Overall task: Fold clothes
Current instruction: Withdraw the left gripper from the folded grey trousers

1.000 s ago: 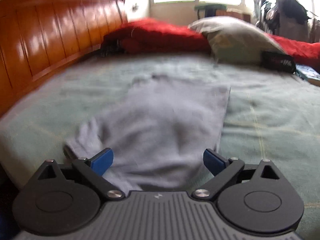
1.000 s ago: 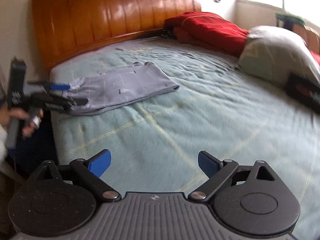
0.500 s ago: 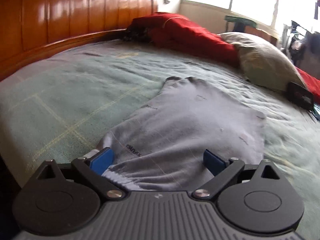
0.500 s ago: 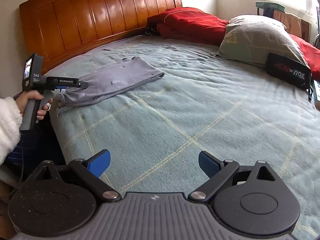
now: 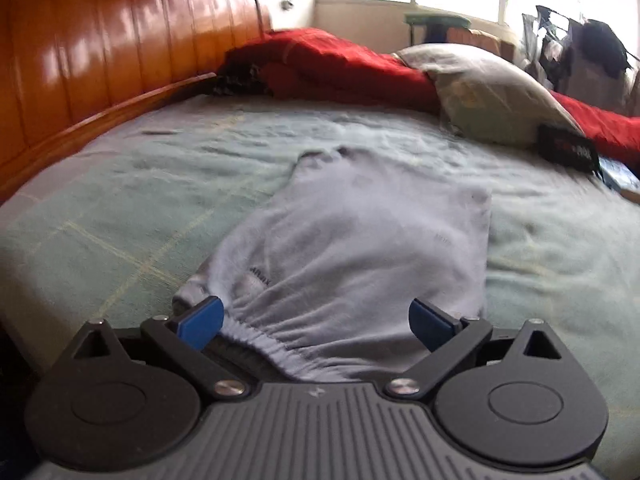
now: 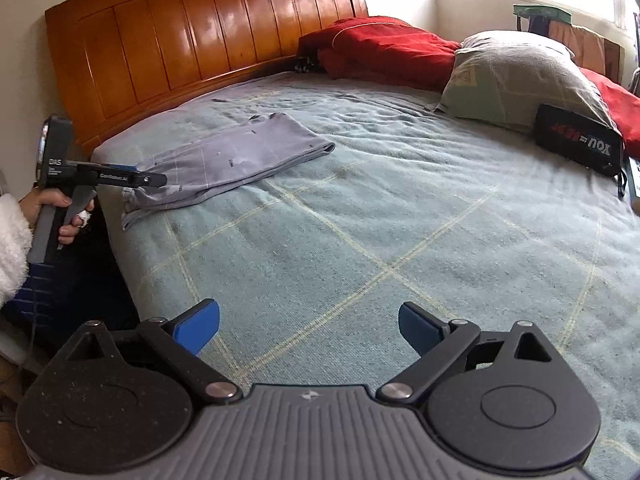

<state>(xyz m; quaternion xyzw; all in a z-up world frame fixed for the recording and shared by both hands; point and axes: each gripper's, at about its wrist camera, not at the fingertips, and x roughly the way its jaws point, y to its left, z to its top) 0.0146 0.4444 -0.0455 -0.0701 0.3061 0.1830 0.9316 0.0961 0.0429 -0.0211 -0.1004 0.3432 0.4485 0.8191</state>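
Grey trousers (image 5: pixel 352 248) are spread on the bed (image 6: pixel 400 240) near its wooden headboard (image 6: pixel 200 36); their elastic waistband is framed by the left hand-held gripper (image 5: pixel 316 322), fingers apart. The right hand-held gripper (image 6: pixel 309 322) is held apart over bare bedcover.

grey garment's (image 5: pixel 352 248) near hem hidden behind gripper body, print too blurred to read

Left tool (image 5: pixel 316 322), fingers spread wide, gripped by a hand (image 6: pixel 60 210) in a white sleeve; right tool (image 6: pixel 308 326) likewise spread wide.
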